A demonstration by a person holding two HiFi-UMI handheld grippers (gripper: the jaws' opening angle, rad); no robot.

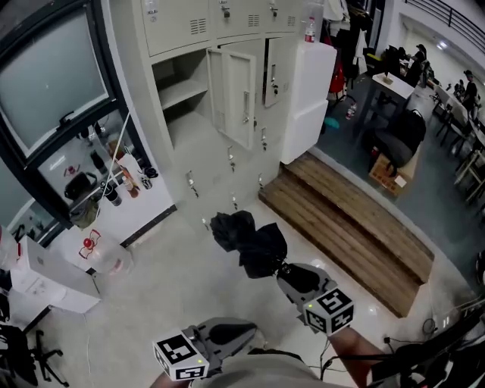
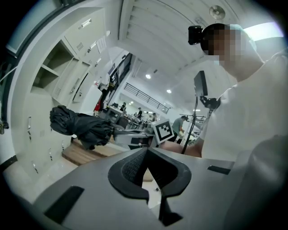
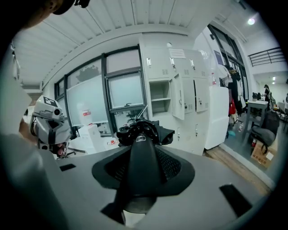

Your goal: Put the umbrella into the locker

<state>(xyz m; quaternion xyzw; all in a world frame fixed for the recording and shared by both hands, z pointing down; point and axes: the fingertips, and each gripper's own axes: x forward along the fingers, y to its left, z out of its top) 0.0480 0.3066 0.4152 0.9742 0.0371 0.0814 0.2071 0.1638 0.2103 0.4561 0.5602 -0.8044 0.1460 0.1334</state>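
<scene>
1. A person standing before a bank of cream lockers (image 1: 227, 23) is carrying a folded black umbrella (image 1: 250, 241) out in front. It is hanging low over the pale floor (image 1: 189, 280) and well short of the cabinets.
2. The right gripper (image 1: 285, 270) is doing the carrying. Its jaws are clamped on the umbrella's dark handle (image 3: 140, 170), which is running straight out between the pads, and the bunched canopy is spilling beyond the tips.
3. The left gripper (image 2: 145, 152) is riding near the person's body, its jaws drawn together on nothing, and is well apart from the umbrella.
4. One open locker (image 1: 178, 72) is waiting ahead in the upper row. Its door (image 1: 241, 98) is swung out to the right and a shelf (image 1: 183, 94) is crossing its interior.
5. By the look of it, the carry toward the locker is the step in hand: the umbrella is gripped and pointing at the cabinets, but no part of it is inside yet.
6. The next move is calling for a lift and a reach, bringing the canopy end up to the opening and past the door's edge. The person will have to choose the space above or below the shelf. The loose fabric seems likely to snag on the shelf lip, so the grip should probably hold until the umbrella is resting inside.
</scene>
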